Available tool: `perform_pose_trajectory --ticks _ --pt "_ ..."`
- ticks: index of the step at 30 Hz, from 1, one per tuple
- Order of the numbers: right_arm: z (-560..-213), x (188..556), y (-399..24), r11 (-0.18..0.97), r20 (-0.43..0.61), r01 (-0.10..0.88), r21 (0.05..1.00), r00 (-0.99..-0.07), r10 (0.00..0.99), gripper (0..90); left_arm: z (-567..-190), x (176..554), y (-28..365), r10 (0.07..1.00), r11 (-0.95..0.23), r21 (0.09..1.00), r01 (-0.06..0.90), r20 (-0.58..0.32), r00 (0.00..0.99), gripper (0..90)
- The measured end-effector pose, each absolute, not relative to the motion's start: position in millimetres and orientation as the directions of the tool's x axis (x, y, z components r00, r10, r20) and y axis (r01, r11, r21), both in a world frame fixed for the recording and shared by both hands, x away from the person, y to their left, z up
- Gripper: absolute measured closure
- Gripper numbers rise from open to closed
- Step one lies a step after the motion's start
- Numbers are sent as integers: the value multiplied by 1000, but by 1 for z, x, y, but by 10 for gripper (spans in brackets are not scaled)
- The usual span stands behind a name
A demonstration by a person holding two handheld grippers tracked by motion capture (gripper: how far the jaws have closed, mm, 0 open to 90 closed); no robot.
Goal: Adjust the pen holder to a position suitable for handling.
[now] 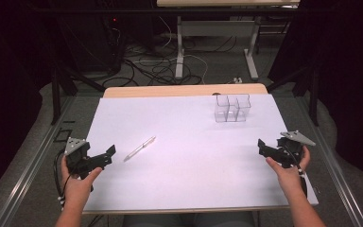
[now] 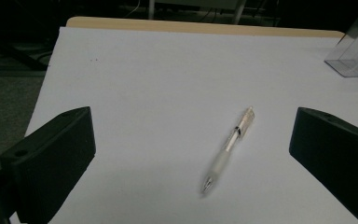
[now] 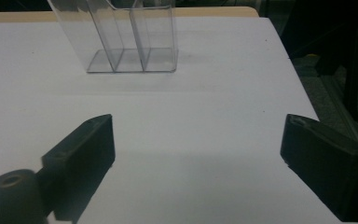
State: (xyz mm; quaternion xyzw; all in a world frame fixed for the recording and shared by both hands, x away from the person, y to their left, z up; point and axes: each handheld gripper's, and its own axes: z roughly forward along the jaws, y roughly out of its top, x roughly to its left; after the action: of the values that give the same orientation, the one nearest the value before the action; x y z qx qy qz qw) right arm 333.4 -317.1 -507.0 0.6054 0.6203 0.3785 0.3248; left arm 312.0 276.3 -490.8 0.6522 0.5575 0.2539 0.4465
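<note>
A clear-bodied pen (image 1: 140,147) lies flat on the white table sheet (image 1: 184,156), left of centre, tip toward the near left. My left gripper (image 1: 105,156) rests at the table's left edge, open, with the pen (image 2: 228,148) a short way ahead between its wide jaws and nothing touching them. A clear plastic compartment holder (image 1: 232,108) stands upright at the far right. My right gripper (image 1: 263,150) hovers at the right edge, open and empty, with the holder (image 3: 126,42) ahead of it.
The sheet covers a wooden tabletop (image 1: 184,90) whose far edge shows as a tan strip. Beyond it stand the legs of another table (image 1: 179,47) and loose cables (image 1: 156,66) on the floor. Metal rails (image 1: 33,156) run along both sides.
</note>
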Motion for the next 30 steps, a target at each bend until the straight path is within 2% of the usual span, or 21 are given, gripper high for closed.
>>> perform_pose_trajectory --ticks 4,13,22,24,25,30 --pt "-508 334 -317 6 27 512 859 -56 998 139 -491 312 271 951 10 862 507 -164 260 3" --pt "-508 339 -319 -20 50 497 868 -48 998 173 -492 311 268 948 -1 865 501 -159 276 3" --pt "-507 342 -318 -27 62 539 842 -47 997 186 -492 309 268 947 -6 862 508 -158 279 3" --pt "-509 345 -317 -46 74 522 852 -33 997 192 -492 309 268 947 -13 860 510 -153 283 3" --pt "-507 344 -318 -49 87 557 829 -42 995 194 -492 309 268 947 -13 859 511 -154 283 3" --pt "-500 353 -316 -33 92 599 800 -69 993 240 -493 309 266 947 -8 861 509 -157 281 3"
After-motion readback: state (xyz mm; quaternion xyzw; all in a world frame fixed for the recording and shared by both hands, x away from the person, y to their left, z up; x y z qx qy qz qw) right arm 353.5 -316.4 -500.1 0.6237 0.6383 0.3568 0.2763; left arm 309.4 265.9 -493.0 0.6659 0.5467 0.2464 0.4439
